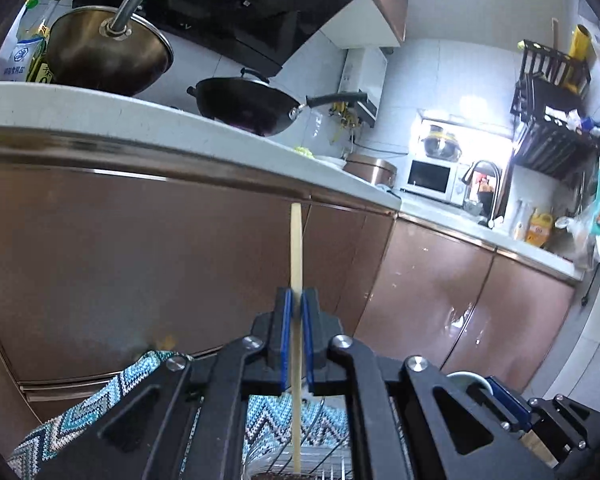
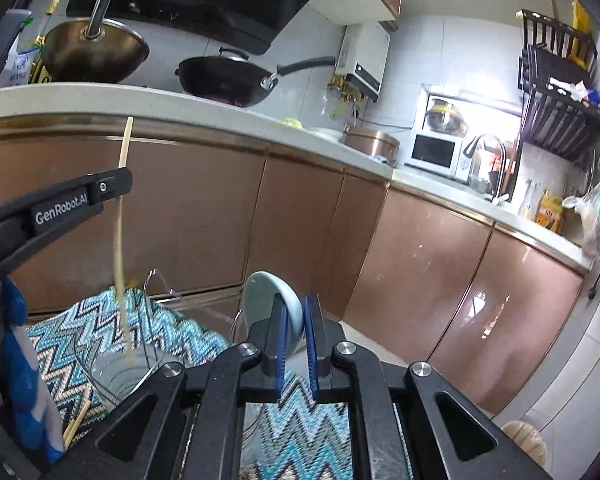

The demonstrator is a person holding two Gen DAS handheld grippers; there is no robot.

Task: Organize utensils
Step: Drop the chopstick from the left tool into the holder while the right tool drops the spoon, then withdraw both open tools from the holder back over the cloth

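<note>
In the left wrist view my left gripper point(image 1: 297, 300) is shut on a pale chopstick point(image 1: 296, 248) that stands upright between its blue pads. The right wrist view shows the same chopstick point(image 2: 120, 240), its lower end inside a clear glass container point(image 2: 112, 376) on a zigzag cloth point(image 2: 180, 336), with the left gripper point(image 2: 120, 178) clamped on it. My right gripper point(image 2: 297, 308) is shut on the rim of a light blue plate point(image 2: 260, 292) held on edge. Another chopstick point(image 2: 76, 424) lies beside the container.
Brown cabinet doors point(image 2: 204, 216) face me below a white counter point(image 2: 100, 100) carrying a steel wok point(image 2: 96, 52) and a black wok point(image 2: 224, 80). A microwave point(image 2: 436, 152), a faucet point(image 2: 492, 148) and a black dish rack point(image 2: 560, 120) are at the right. Thin rack wires point(image 2: 152, 280) rise near the container.
</note>
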